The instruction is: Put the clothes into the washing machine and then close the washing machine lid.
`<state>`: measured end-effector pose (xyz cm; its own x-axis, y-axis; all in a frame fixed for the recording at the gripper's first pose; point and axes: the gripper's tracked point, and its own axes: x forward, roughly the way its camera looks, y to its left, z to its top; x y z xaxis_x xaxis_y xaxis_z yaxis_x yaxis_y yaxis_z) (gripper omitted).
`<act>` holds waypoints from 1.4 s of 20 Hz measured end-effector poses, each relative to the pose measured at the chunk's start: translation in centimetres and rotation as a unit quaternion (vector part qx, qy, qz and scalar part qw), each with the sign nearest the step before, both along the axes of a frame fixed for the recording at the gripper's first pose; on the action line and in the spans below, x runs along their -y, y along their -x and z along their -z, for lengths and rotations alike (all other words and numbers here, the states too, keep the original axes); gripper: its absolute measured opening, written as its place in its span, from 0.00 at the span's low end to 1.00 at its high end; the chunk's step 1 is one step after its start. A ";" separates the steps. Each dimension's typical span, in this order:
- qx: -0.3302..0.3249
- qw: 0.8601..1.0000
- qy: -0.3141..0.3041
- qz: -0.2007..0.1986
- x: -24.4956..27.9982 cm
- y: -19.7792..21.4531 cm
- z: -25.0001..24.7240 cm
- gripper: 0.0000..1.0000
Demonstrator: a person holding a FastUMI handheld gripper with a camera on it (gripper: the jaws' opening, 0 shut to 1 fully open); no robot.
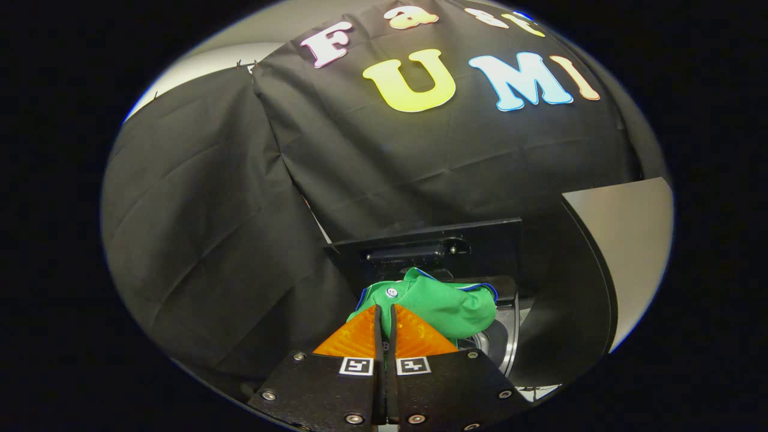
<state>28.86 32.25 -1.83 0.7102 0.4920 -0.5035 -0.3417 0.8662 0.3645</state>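
Note:
My gripper [384, 312] has its two orange fingers nearly together, pinching a fold of a green garment [447, 303] with a white button and blue trim. The garment hangs bunched just ahead of the fingertips, over the open mouth of the washing machine [503, 339], whose metal drum rim shows below and to the right of the cloth. The machine's lid [624, 240] stands raised on the right, grey on its flat face with a dark curved edge. The black rear panel [432, 243] of the machine rises just behind the garment.
Black cloth walls close in behind and to the left of the machine. A pale wall strip shows above the cloth at the upper left.

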 end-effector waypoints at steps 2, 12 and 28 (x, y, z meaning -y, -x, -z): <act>-0.003 1.000 0.011 0.003 -0.4 -0.4 1.8 0.00; -0.033 0.997 0.074 -0.002 -2.1 -0.6 10.2 0.07; 0.037 0.994 0.103 0.030 -1.7 -1.5 8.4 0.96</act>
